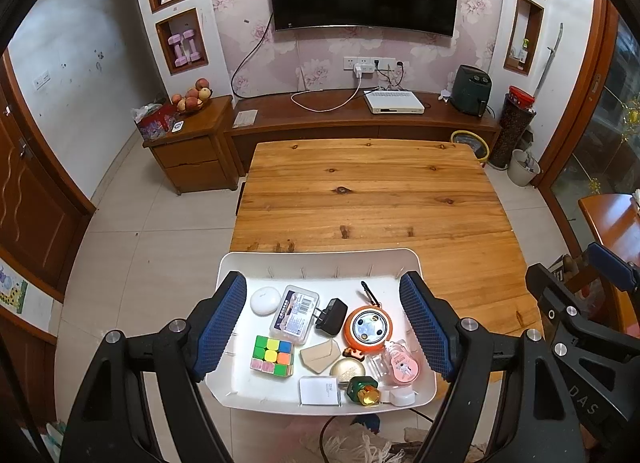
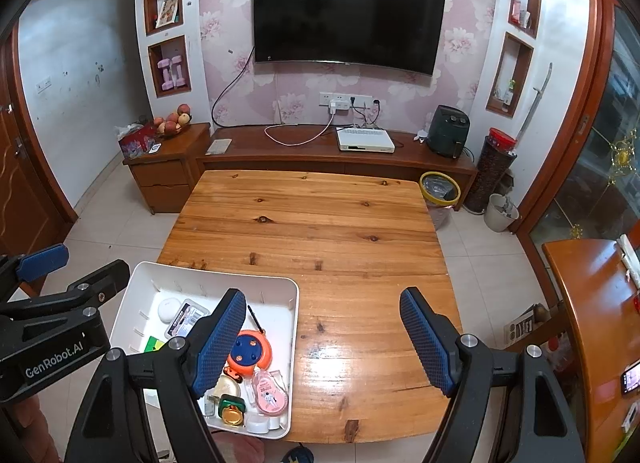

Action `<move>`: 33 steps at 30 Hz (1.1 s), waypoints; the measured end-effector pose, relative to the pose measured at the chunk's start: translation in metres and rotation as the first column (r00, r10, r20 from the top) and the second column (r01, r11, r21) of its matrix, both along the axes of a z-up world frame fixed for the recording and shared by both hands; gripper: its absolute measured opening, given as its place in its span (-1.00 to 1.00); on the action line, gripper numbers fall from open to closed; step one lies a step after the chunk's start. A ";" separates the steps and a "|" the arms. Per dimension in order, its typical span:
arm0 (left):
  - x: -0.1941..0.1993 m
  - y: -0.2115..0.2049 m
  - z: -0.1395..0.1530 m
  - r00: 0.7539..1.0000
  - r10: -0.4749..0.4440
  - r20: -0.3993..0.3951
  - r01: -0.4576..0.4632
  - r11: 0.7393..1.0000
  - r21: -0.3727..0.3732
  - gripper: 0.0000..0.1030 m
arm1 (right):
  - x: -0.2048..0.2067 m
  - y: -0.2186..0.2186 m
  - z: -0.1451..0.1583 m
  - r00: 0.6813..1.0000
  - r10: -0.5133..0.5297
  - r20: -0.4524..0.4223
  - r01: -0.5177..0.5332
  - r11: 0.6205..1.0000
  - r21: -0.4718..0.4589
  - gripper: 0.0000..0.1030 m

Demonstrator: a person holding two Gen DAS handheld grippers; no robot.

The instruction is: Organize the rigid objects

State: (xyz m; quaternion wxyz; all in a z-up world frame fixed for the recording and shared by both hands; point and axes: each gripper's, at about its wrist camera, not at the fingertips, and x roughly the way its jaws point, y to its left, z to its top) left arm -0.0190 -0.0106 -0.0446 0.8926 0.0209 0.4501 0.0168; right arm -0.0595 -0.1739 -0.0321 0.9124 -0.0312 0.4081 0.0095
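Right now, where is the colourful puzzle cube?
In the left wrist view, the puzzle cube lies in the white tray, front left, beside the tan envelope.

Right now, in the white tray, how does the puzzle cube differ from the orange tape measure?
The puzzle cube is a boxy block of many coloured squares; the orange tape measure is a round disc, orange with a pale metallic face. The cube sits nearer the left side of the white tray, the tape measure nearer the right. Both lie loose in the tray, untouched by either gripper.
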 end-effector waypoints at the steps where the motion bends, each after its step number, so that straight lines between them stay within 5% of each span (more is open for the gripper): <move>1: -0.001 0.000 0.000 1.000 0.001 0.001 -0.001 1.000 0.001 0.58 | 0.000 0.000 0.000 1.000 0.001 0.000 -0.001 1.000 -0.001 0.55; 33: 0.003 0.004 -0.005 1.000 0.017 -0.009 -0.017 1.000 0.003 0.58 | 0.003 0.003 -0.006 1.000 0.011 -0.009 -0.011 1.000 0.001 0.55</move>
